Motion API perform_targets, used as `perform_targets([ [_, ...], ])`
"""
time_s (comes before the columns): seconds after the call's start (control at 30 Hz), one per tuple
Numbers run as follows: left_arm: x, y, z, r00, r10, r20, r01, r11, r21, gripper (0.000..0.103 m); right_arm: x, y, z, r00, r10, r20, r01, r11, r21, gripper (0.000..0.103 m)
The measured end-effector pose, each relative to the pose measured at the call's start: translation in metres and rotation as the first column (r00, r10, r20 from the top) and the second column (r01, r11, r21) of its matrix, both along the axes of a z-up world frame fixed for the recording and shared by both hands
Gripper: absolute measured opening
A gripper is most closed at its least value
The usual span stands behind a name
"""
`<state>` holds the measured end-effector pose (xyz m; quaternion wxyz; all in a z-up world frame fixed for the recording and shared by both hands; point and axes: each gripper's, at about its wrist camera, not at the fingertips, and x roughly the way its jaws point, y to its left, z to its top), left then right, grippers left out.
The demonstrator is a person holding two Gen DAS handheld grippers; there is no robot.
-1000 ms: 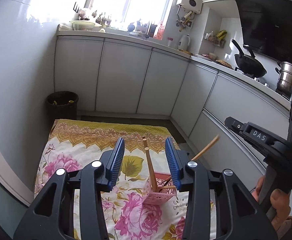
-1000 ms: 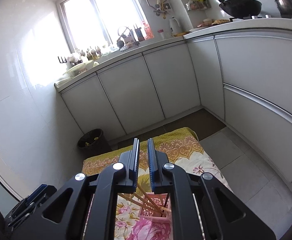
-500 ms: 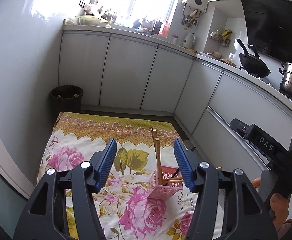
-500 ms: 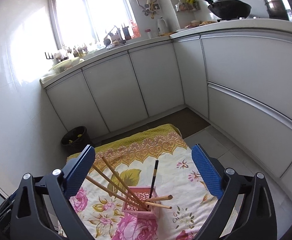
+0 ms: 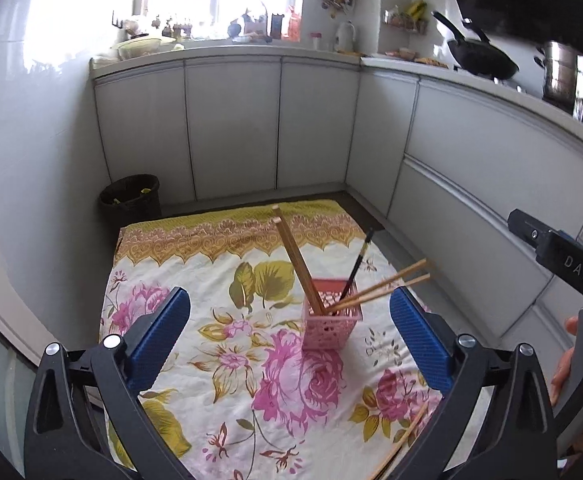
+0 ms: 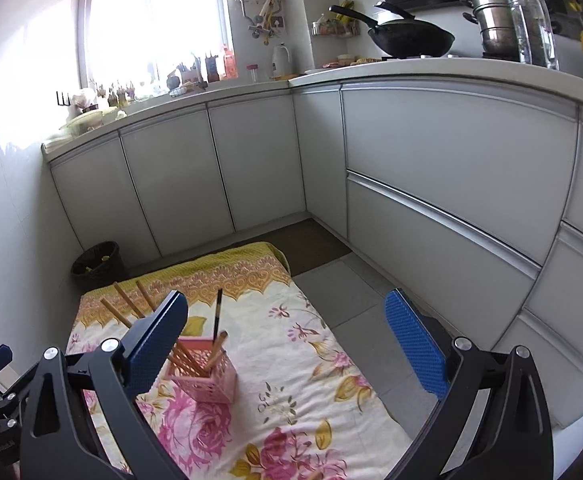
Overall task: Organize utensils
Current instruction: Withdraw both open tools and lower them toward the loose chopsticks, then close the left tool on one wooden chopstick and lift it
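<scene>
A pink perforated basket (image 5: 330,322) stands on a floral cloth (image 5: 195,344) on the floor. It holds several wooden chopsticks (image 5: 296,261) and one black chopstick (image 5: 356,265). The basket also shows in the right wrist view (image 6: 207,380). My left gripper (image 5: 289,334) is wide open and empty, above and behind the basket. My right gripper (image 6: 287,346) is wide open and empty, to the right of the basket. More wooden chopsticks (image 5: 405,444) lie on the cloth at the near right, partly hidden by my left gripper's frame.
White kitchen cabinets (image 5: 231,128) wrap the back and right sides. A dark wastebasket (image 5: 130,200) stands in the far left corner. The right gripper's body (image 5: 563,268) and the hand holding it show at the right of the left wrist view. Grey floor tiles (image 6: 367,320) lie right of the cloth.
My right gripper opened from shut and released a chopstick into the basket. My left gripper opened wider. Both pulled back and up, so more of the cloth shows.
</scene>
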<state>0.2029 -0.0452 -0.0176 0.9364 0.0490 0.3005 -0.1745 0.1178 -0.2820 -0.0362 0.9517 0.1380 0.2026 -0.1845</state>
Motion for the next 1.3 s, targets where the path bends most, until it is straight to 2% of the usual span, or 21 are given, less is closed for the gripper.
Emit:
perform_targets([
  [0.07, -0.005, -0.017, -0.013, 0.997, -0.059, -0.045, 0.062, 0.996, 0.071, 0.096, -0.013, -0.003, -0.012, 0.999, -0.007, -0.033, 0.007, 1.0, -0.002, 0.096],
  [0.2, -0.019, -0.053, -0.044, 0.979, -0.165, -0.119, 0.188, 0.959, 0.213, 0.096, -0.039, -0.011, -0.042, 0.994, -0.011, -0.113, 0.014, 1.0, 0.025, 0.096],
  [0.33, -0.032, -0.082, -0.082, 0.946, -0.246, -0.21, 0.299, 0.912, 0.281, 0.096, -0.064, -0.018, -0.069, 0.986, -0.039, -0.165, 0.044, 0.999, 0.025, 0.096],
  [0.4, -0.037, -0.096, -0.101, 0.918, -0.286, -0.275, 0.363, 0.884, 0.294, 0.094, -0.077, -0.023, -0.081, 0.982, -0.059, -0.182, 0.066, 0.997, 0.029, 0.096],
  [0.5, -0.039, -0.116, -0.137, 0.867, -0.313, -0.388, 0.444, 0.838, 0.315, 0.078, -0.093, -0.033, -0.098, 0.973, -0.078, -0.215, 0.09, 0.995, 0.049, 0.096],
  [0.63, -0.04, -0.131, -0.181, 0.798, -0.305, -0.52, 0.514, 0.794, 0.324, 0.055, -0.108, -0.052, -0.125, 0.953, -0.096, -0.289, 0.132, 0.986, 0.104, 0.096],
  [0.67, -0.04, -0.134, -0.19, 0.787, -0.297, -0.54, 0.524, 0.784, 0.333, 0.054, -0.11, -0.058, -0.133, 0.945, -0.098, -0.311, 0.143, 0.982, 0.127, 0.096],
  [0.7, -0.04, -0.136, -0.197, 0.784, -0.287, -0.551, 0.525, 0.78, 0.341, 0.054, -0.111, -0.064, -0.139, 0.939, -0.094, -0.33, 0.152, 0.977, 0.152, 0.096],
  [0.73, -0.039, -0.138, -0.2, 0.78, -0.281, -0.56, 0.524, 0.781, 0.338, 0.048, -0.112, -0.068, -0.144, 0.935, -0.091, -0.342, 0.157, 0.973, 0.171, 0.096],
  [0.83, -0.03, -0.14, -0.208, 0.746, -0.275, -0.606, 0.523, 0.805, 0.279, 0.037, -0.114, -0.074, -0.151, 0.931, -0.085, -0.355, 0.166, 0.965, 0.203, 0.096],
  [0.9, -0.025, -0.145, -0.209, 0.739, -0.271, -0.617, 0.514, 0.819, 0.255, 0.037, -0.114, -0.073, -0.153, 0.931, -0.079, -0.357, 0.162, 0.965, 0.208, 0.096],
  [0.97, -0.022, -0.153, -0.21, 0.74, -0.269, -0.616, 0.51, 0.821, 0.255, 0.036, -0.112, -0.071, -0.155, 0.929, -0.069, -0.364, 0.154, 0.966, 0.207, 0.096],
  [1.17, -0.017, -0.181, -0.219, 0.735, -0.27, -0.622, 0.531, 0.8, 0.28, 0.036, -0.109, -0.064, -0.157, 0.923, -0.057, -0.38, 0.135, 0.974, 0.182, 0.096],
  [1.3, -0.009, -0.191, -0.229, 0.732, -0.263, -0.628, 0.527, 0.803, 0.278, 0.04, -0.111, -0.065, -0.156, 0.924, -0.064, -0.376, 0.138, 0.975, 0.172, 0.096],
])
